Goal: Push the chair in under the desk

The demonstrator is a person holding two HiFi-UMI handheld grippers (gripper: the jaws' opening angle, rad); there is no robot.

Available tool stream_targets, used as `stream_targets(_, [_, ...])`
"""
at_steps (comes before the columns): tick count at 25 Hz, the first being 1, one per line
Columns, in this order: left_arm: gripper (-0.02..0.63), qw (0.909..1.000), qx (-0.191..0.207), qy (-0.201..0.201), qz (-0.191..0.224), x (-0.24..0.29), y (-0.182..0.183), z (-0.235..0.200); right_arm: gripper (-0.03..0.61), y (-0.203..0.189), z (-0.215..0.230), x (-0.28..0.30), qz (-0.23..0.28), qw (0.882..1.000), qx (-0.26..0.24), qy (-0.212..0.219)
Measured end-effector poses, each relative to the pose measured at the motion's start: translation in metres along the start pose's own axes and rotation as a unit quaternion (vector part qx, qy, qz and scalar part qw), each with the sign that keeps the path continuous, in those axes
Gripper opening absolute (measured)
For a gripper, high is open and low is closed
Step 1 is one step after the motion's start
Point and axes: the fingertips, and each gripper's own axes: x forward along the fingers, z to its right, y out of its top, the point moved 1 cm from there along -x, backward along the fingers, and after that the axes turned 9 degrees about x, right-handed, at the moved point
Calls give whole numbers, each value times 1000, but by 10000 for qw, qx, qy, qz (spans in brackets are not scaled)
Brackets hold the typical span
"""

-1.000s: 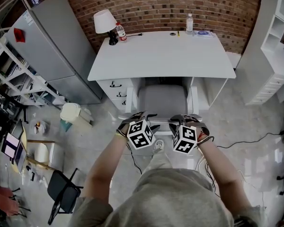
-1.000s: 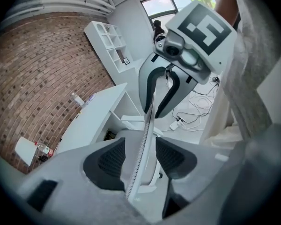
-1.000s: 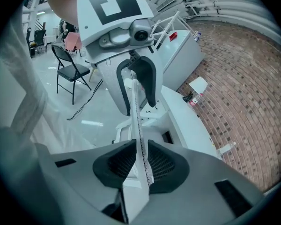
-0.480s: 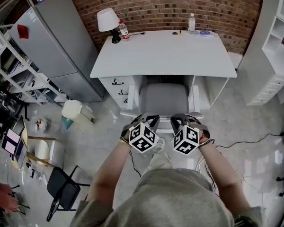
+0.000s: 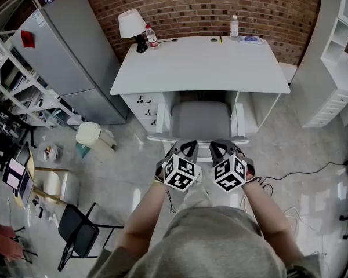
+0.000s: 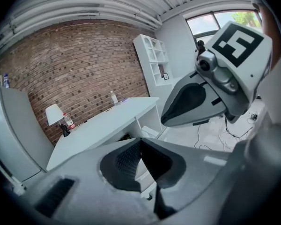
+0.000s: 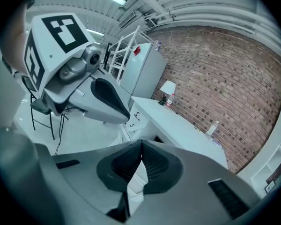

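A grey-seated chair with a white frame stands tucked between the legs of the white desk, its back rail toward me. My left gripper and right gripper hover side by side just on my side of that rail. Both have just closed and are shut with nothing between the pads. In the left gripper view the shut left gripper points at the desk, with the right gripper beside it. The right gripper view shows its shut jaws, the desk and the left gripper.
On the desk stand a lamp, a red-labelled bottle and a clear bottle. Left is a grey fridge, a bin and a black folding chair. White shelves stand right; a cable lies on the floor.
Both grippers went from open at the chair's back rail to shut. They rolled upright, came a little closer together and lifted slightly toward me. The chair has not moved.
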Motion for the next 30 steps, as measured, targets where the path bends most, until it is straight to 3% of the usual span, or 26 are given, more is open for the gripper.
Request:
stream_targets(6, [9, 9986, -448, 223, 151, -3, 7, 3, 8, 6, 9, -13, 338, 9957, 841, -193])
stream_targets(14, [9, 9936, -928, 467, 443, -16, 14, 6, 8, 12, 13, -30, 746, 9765, 1998, -299])
stream_targets(23, [9, 9854, -1434, 611, 688, -32, 21, 6, 8, 9, 14, -43, 1011, 9650, 2398, -320])
stream_targets(30, [9, 9811, -1566, 778, 826, -42, 27, 0, 8, 7, 12, -47, 1088, 9578, 2641, -310])
